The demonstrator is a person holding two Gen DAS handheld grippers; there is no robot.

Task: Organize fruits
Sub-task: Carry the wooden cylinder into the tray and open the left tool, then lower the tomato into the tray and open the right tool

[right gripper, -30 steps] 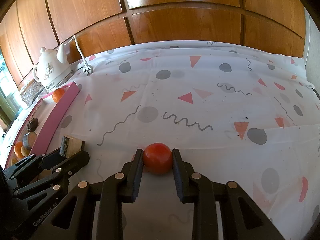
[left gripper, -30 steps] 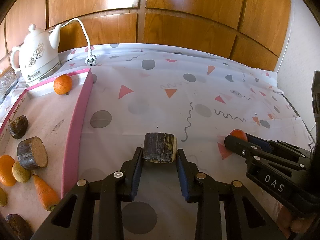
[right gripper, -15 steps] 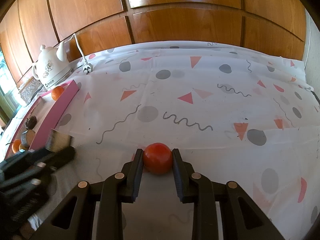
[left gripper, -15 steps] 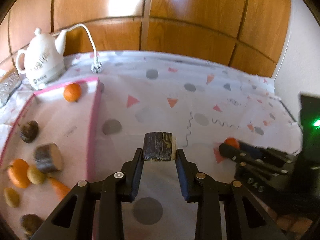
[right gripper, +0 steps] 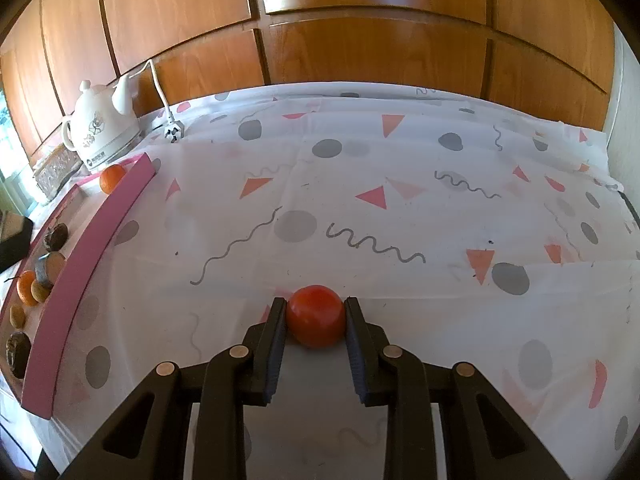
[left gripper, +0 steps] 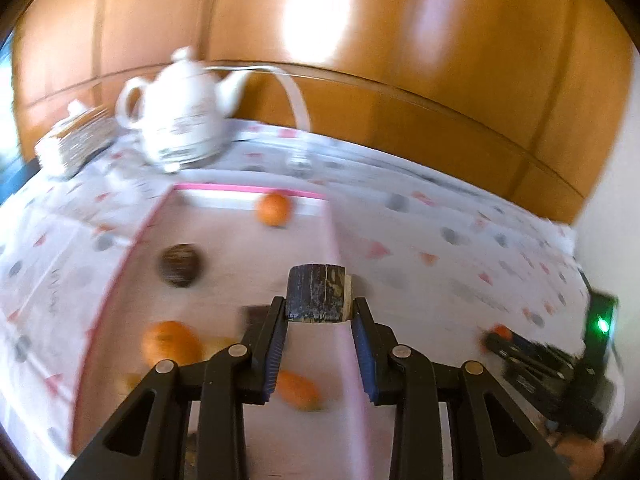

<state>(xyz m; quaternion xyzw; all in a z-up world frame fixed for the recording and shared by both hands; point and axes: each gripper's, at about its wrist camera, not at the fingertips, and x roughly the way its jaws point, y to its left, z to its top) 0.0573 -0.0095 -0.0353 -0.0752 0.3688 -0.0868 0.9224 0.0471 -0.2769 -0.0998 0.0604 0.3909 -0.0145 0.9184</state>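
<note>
item: dark cylindrical bark-skinned chunk (left gripper: 319,293) clamped in left gripper (left gripper: 319,312), carried above pink-rimmed tray (left gripper: 248,189) | red round tomato (right gripper: 316,316) gripped on tablecloth by right gripper (right gripper: 316,318) | next: lowering, release inside tray judged needed

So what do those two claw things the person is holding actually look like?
Both are matte black plastic. The left gripper and right gripper each have two straight fingers with ribbed dark-blue pads, silver rivets at the joints, and triangular cut-outs in the arms behind. No sleeves show.
</note>
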